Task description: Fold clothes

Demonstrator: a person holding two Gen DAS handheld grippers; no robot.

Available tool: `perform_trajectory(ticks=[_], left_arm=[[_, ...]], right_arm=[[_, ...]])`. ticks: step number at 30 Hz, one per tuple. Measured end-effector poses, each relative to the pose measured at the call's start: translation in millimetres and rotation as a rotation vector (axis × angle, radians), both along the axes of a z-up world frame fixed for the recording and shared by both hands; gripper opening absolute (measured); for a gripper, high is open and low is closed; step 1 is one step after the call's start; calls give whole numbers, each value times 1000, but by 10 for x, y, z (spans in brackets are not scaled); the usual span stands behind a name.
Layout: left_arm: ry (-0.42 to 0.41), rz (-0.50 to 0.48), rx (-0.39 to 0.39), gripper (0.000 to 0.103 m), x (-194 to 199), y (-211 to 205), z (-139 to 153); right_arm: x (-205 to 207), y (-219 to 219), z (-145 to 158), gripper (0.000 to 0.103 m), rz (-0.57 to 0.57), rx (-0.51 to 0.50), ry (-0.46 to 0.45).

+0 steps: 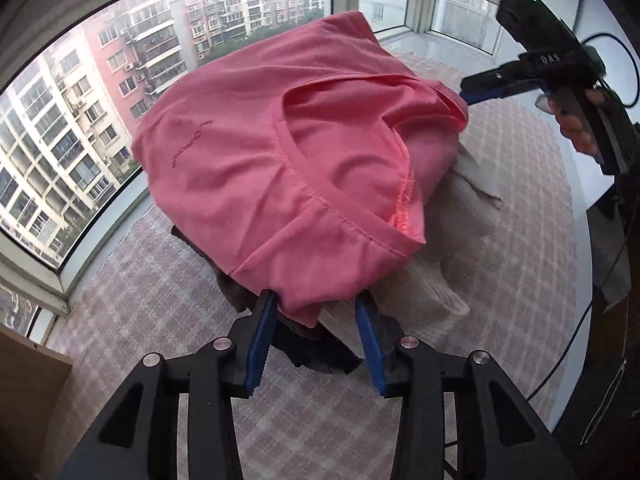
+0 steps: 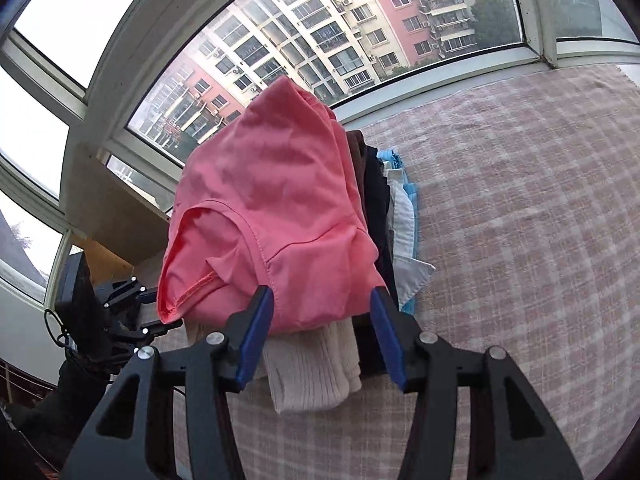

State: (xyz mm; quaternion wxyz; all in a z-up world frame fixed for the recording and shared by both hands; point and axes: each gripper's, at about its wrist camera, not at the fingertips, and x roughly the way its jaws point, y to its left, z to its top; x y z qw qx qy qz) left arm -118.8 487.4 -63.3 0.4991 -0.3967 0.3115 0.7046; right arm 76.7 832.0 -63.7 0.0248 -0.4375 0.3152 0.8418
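Pink shirt (image 1: 256,168) hem between open left tool (image 1: 316,308) pads.

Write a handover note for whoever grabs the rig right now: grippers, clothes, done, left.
Left hand-held gripper: open, jaws straddling the near hem of the pink T-shirt, not pinching it.
Right hand-held gripper: open, at the shirt's other edge, cloth between the jaws but not clamped.
Clothes: the pink T-shirt sits rumpled on top of a pile on the checked pink cover; under it a cream ribbed knit, dark garments and a light blue piece.
Done: nothing looks folded.
Left: grip the shirt, spread it flat, fold it, then the rest.
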Motion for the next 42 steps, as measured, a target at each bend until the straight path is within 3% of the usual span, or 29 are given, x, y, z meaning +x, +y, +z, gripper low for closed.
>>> perform_trajectory(ticks=[3, 7, 9, 10, 15, 16, 24, 29, 33, 37, 42], left_arm=[[74, -42, -53, 40, 87, 135, -70], [65, -65, -74, 41, 48, 227, -77], [56, -78, -84, 37, 26, 249, -67], [59, -89, -84, 34, 28, 245, -49], [49, -95, -86, 8, -58, 177, 84], [37, -92, -82, 7, -94, 165, 106], [-5, -57, 29, 4, -215, 200, 425], [-20, -28, 103, 4, -342, 46, 750], [-39, -34, 136, 4, -307, -134, 862], [-76, -89, 96, 4, -61, -251, 613], [-158, -121, -16, 6, 96, -193, 13]], right_arm=[[-92, -70, -155, 50, 26, 19, -44], [-213, -157, -223, 50, 64, 34, -52], [-241, -187, -195, 41, 87, 45, -46], [-249, -202, -172, 27, 99, 53, -44], [-220, -284, 22, 20, 137, 95, -31], [-215, -297, 64, 19, 146, 92, -20], [-195, -265, 332, 16, 131, 53, 45], [-114, -171, 645, 16, 108, -5, 114], [-26, -265, 729, 16, 124, -3, 117], [161, -412, 603, 16, 146, 17, 76], [166, -508, 65, 19, 146, 44, -85]])
